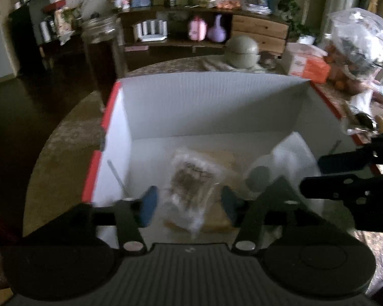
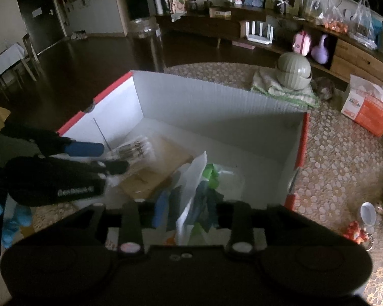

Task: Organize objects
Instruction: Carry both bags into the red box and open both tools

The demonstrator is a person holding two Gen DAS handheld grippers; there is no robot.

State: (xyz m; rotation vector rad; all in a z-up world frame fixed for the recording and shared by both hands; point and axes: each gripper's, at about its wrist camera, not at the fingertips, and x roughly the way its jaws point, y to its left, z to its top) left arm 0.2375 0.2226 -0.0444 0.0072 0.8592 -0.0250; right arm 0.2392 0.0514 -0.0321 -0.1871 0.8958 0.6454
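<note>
Clear packet point(image 1: 191, 186) in the box point(image 1: 212, 102): motion-blurred, contents unreadable; lower end hidden behind the left gripper point(image 1: 189, 206) body. White bag point(image 2: 191, 193) between the right gripper point(image 2: 189, 211) fingers: blurred, dark and green contents unidentifiable. Cardboard piece point(image 2: 150, 178) partly covered. Bag of items point(image 1: 357, 43) at right cut by frame edge.

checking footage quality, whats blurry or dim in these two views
Left wrist view: the clear packet between the open left tongs is motion-smeared, and the room behind is dim. Right wrist view: the white bag at the right tongs is soft, the corners dark, and the fisheye bows the box.
</note>
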